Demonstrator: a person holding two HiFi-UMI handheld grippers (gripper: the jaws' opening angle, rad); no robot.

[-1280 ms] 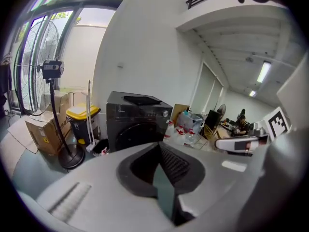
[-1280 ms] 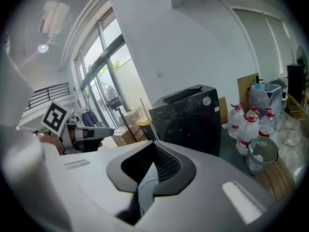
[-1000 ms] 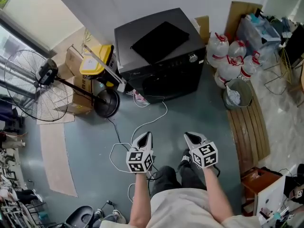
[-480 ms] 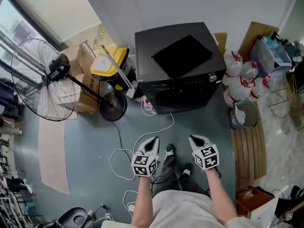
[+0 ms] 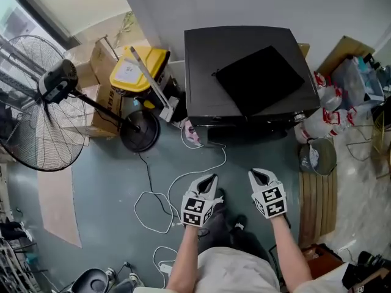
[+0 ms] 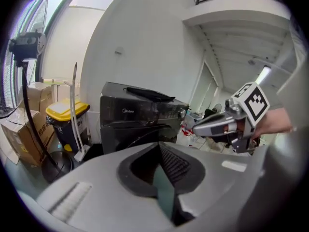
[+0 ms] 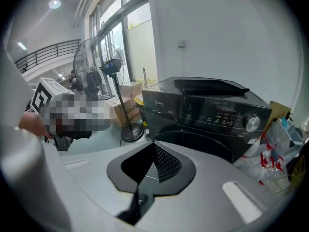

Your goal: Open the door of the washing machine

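Observation:
The black front-loading washing machine (image 5: 250,78) stands against the wall, with a dark cloth on its lid. Its round door (image 7: 203,141) is closed; the left gripper view also shows this door (image 6: 135,134), while from above the front face is barely seen. My left gripper (image 5: 209,180) and right gripper (image 5: 259,177) hang side by side over the grey floor, a short way in front of the machine and apart from it. Both point at its front. The left gripper's (image 6: 161,173) jaws are shut on nothing, and so are the right gripper's (image 7: 152,166).
A standing fan (image 5: 52,102), a yellow-lidded bin (image 5: 131,75) and cardboard boxes (image 5: 101,96) crowd the left of the machine. A white cable (image 5: 177,182) loops across the floor before my left gripper. On the right are water jugs (image 5: 321,124), a small waste bin (image 5: 317,157) and a slatted wooden board (image 5: 317,200).
Both grippers and the person have moved forward toward the washing machine, which now fills more of the head view. The jaws stayed shut.

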